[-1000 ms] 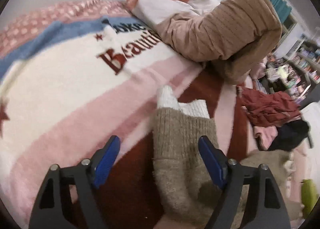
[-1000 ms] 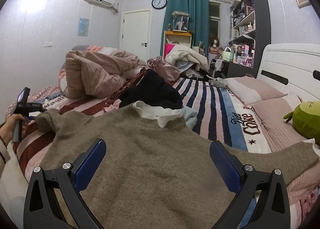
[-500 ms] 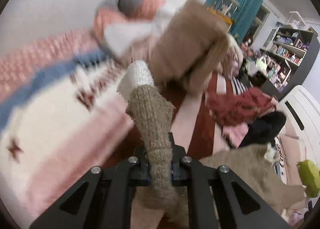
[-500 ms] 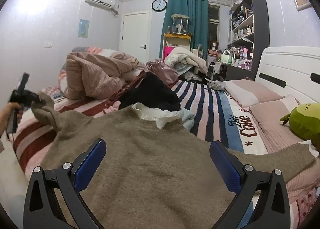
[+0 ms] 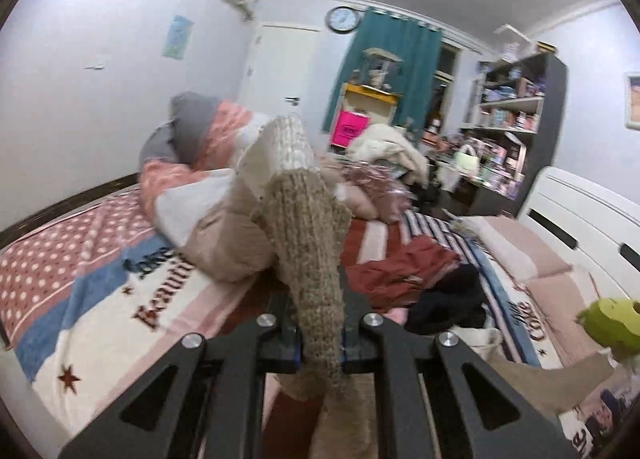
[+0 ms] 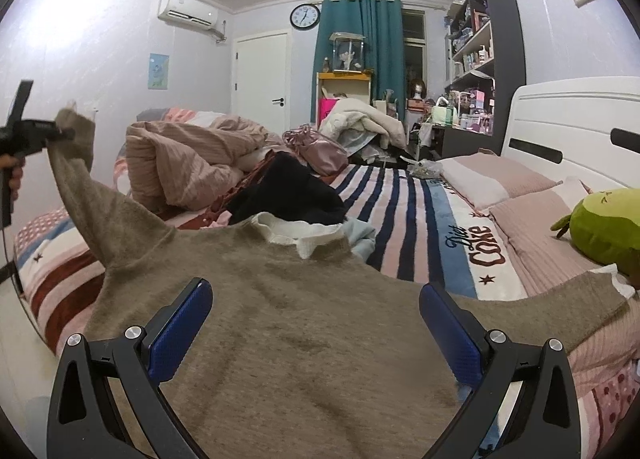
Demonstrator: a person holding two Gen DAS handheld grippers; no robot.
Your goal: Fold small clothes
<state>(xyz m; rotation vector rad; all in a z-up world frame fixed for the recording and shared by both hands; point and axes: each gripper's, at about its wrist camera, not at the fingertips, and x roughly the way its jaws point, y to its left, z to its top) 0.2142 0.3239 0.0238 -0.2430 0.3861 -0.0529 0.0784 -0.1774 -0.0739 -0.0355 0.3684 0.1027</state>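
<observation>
Since a second ago my left gripper (image 5: 320, 343) has clamped the cream-cuffed sleeve (image 5: 308, 259) of the fuzzy olive-brown knit sweater (image 6: 280, 339) and lifted it. I see its body spread flat on the striped bedspread (image 6: 408, 219), under my wide-open right gripper (image 6: 316, 323).

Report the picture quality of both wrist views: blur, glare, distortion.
Left wrist view: soft motion blur on the shelves and bedding, strong fisheye bending, the clamped sweater sleeve fairly sharp. Right wrist view: crisp, glare washing out the wall at upper left, the headboard bowed by the lens, black corners.
</observation>
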